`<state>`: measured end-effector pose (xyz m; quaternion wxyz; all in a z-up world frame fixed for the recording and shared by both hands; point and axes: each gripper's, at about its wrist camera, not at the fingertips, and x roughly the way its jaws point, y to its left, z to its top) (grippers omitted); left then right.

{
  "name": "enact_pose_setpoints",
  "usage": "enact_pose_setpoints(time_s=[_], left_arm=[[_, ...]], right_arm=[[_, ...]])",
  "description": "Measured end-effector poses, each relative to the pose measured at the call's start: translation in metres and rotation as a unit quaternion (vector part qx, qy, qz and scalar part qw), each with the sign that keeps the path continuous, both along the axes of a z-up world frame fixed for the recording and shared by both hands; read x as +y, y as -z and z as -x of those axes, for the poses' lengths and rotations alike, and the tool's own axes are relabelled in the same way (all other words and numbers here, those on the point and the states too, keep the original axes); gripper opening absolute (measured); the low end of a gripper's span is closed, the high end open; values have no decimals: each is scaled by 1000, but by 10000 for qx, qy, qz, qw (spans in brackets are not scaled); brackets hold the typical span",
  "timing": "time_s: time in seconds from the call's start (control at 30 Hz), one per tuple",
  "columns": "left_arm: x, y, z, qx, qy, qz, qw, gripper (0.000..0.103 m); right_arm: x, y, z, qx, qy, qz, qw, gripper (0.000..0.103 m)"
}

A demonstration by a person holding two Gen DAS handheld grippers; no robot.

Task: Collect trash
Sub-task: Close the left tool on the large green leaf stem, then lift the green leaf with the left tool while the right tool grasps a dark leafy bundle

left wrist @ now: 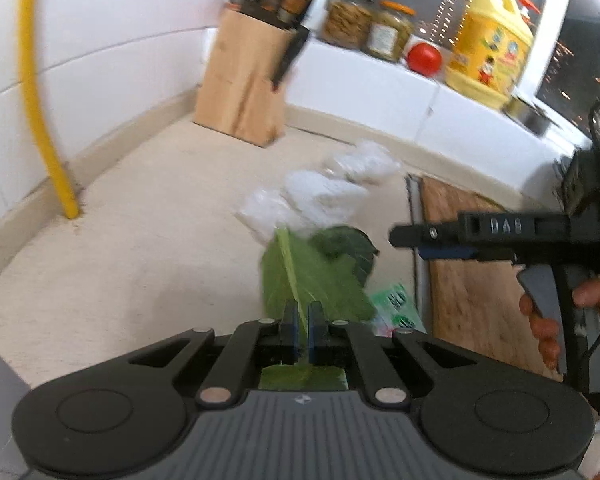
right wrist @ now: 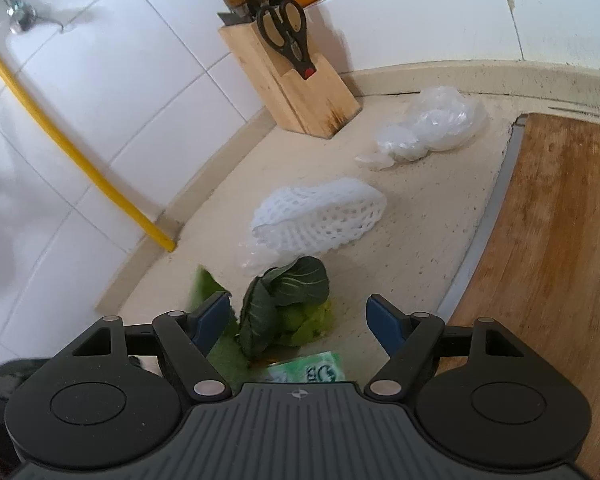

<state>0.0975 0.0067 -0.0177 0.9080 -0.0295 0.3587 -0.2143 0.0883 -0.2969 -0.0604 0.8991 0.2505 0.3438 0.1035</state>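
Between left gripper [left wrist: 303, 322] fingers, pinched blurred leaf [left wrist: 300, 276], right gripper [right wrist: 296, 320] fingers spread, wrapper [right wrist: 312, 370] half hidden

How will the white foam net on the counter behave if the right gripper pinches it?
The white foam net is open mesh, so it will probably crush flat under the pads and feel very light. Likely springy rather than fragile. It lies on its side, loosely curled, so a push from the open right gripper may skid or roll it instead of seating it.
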Motion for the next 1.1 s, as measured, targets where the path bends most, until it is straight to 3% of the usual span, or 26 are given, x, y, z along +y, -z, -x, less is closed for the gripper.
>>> enact_pose_setpoints(time_s=[0.2, 0.33, 0.4, 0.47, 0.53, 0.6, 0.67, 0.77, 0.8, 0.87, 1.1], left_arm=[[8, 8, -4, 115, -129, 53, 9998, 2], [-5, 19, -6, 263, 208, -94, 9994, 7], [-11, 21, -6, 303, 361, -91, 9988, 22], [-16, 20, -4, 217, 464, -140, 9986, 57], [-23, 22, -4, 70, 458, -324, 9984, 63], [-32, 27, -10, 53, 475, -517, 9975, 63], [-40, 38, -22, 207, 467, -694, 9963, 60], [-45, 55, -36, 604, 486, -750, 9942, 37], [-44, 57, -37, 666, 416, -738, 9942, 36], [-39, 51, -35, 655, 331, -666, 9951, 1], [5, 13, -29, 478, -160, 328, 9982, 1]], right_arm=[[30, 0, 4, -82, -938, 1122, 9892, 84], [34, 1, 3, -61, -939, 1120, 9892, 84], [33, 1, 3, -69, -869, 1042, 9907, 84], [31, 1, 5, -70, -855, 1014, 9911, 84], [30, 2, 7, -60, -833, 998, 9915, 84], [29, 4, 6, -39, -805, 954, 9922, 84], [28, 6, 6, -16, -781, 921, 9927, 84], [27, 4, 6, -48, -762, 919, 9928, 84], [26, 3, 6, -67, -753, 922, 9929, 84], [24, 1, 6, -111, -736, 935, 9928, 84], [25, 1, -5, -130, -780, 887, 9929, 84]])
